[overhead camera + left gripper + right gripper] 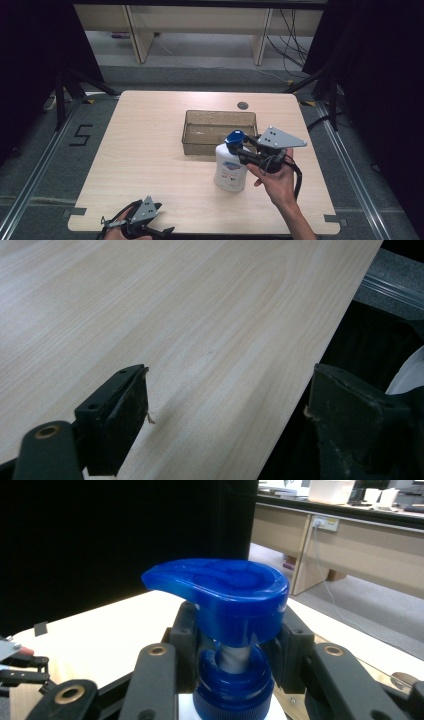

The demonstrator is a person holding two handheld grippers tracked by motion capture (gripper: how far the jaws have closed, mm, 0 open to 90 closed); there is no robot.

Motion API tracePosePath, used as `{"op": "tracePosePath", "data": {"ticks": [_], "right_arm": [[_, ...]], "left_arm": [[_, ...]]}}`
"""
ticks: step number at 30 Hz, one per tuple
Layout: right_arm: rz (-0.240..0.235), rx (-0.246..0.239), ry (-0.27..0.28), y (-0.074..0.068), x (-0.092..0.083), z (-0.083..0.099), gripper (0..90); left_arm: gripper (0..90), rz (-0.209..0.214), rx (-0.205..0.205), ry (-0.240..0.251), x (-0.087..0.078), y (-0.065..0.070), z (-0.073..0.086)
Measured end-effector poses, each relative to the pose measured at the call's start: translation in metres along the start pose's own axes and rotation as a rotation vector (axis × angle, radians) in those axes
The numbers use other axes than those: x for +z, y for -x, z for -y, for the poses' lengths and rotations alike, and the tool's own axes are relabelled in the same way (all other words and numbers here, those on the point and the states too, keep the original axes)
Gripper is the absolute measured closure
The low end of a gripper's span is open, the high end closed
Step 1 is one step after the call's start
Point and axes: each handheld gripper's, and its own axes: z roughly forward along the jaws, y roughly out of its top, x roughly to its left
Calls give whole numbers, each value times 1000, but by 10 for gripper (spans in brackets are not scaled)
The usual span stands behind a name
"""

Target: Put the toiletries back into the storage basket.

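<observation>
Both right tool (235,655) pads against pump neck (234,657)

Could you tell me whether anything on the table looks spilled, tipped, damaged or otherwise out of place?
Nothing stands out. The white pump bottle stands upright on the table beside the clear tray, with the right gripper closed around its neck under the blue pump head. No spill shows. The left gripper rests open at the near edge.

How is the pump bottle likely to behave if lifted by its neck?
The pump bottle looks rigid plastic, so it probably keeps its shape. The right gripper clamps under the blue pump head, which may stop slipping. Tall and narrow, it might swing or tip.
</observation>
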Motion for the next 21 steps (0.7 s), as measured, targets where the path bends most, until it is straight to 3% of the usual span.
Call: {"op": "tracePosePath", "data": {"ticks": [2, 4, 9, 12, 18, 19, 21], "right_arm": [[10, 14, 11, 0, -1, 0, 616], [16, -8, 22, 0, 0, 0, 616], [16, 5, 18, -1, 0, -1, 616], [19, -1, 12, 0, 1, -2, 616], [15, 40, 11, 2, 2, -3, 615], [14, 16, 12, 4, 2, -4, 616], [5, 21, 16, 3, 2, -5, 616]], "left_arm": [[158, -1, -22, 3, 0, 1, 0], [158, 0, -21, 3, 0, 1, 0], [159, 2, 8, -2, 0, 0, 0], [159, 4, -26, 3, 1, 1, 1], [159, 0, -2, 2, 0, 0, 0], [159, -1, -2, 3, 0, 0, 0], [159, -3, -2, 3, -1, 0, 0]]}}
